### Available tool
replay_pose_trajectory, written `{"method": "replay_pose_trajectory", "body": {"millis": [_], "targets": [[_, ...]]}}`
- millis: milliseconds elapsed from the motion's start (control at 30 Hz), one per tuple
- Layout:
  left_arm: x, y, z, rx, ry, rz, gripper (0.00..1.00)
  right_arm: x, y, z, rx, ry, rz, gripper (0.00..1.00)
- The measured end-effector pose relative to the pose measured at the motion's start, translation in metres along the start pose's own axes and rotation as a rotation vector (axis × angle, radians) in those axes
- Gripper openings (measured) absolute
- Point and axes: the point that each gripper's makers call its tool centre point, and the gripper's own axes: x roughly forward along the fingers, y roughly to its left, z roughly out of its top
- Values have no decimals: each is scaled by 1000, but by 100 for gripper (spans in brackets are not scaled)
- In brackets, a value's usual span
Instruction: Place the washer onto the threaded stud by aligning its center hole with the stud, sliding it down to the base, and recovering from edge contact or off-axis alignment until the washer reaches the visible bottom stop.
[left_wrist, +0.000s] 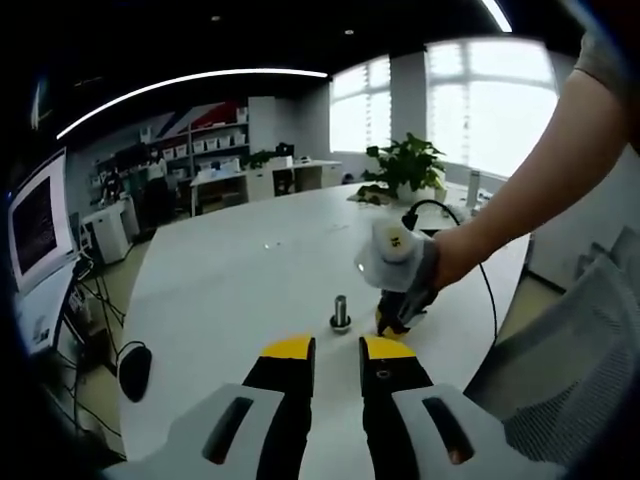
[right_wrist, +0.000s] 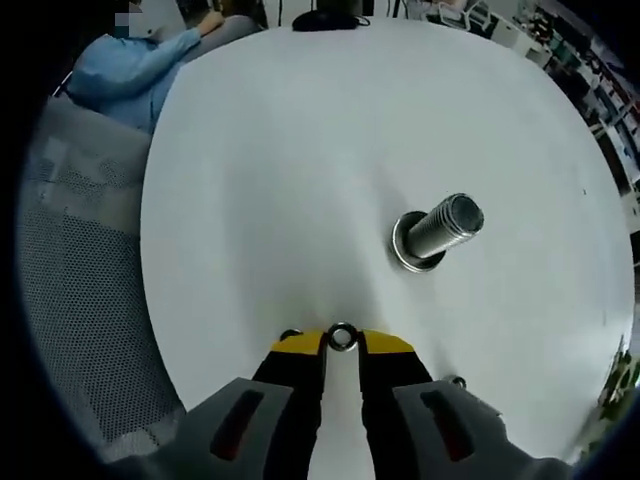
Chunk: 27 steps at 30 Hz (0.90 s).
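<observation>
Right gripper (right_wrist: 341, 342) is down at the surface (right_wrist: 300, 180), clamped on the washer (right_wrist: 342, 336) near the stud (right_wrist: 440, 228), presumably for carrying it over, while the left gripper (left_wrist: 337, 350) waits slightly apart.

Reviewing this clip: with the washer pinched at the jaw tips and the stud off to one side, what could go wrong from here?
1. The right gripper holds the washer only at its very tips; it may slip out or tilt in transit.
2. The threaded stud already carries a ring at its base, and the stud looks narrow, so the washer could land off-axis and catch on its top edge.
</observation>
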Motion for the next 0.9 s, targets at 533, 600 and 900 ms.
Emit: {"method": "replay_pose_trajectory", "body": {"millis": [533,600,900], "targets": [[-2,1,1,-1,-4,7,15,1,3,0,-64,214,-120,15],[-2,2,2,-3,-7,8,15,2,5,0,-75,226,-133,15],[-3,2,2,-10,-9,8,15,-1,4,-1,52,186,-92,14]]}}
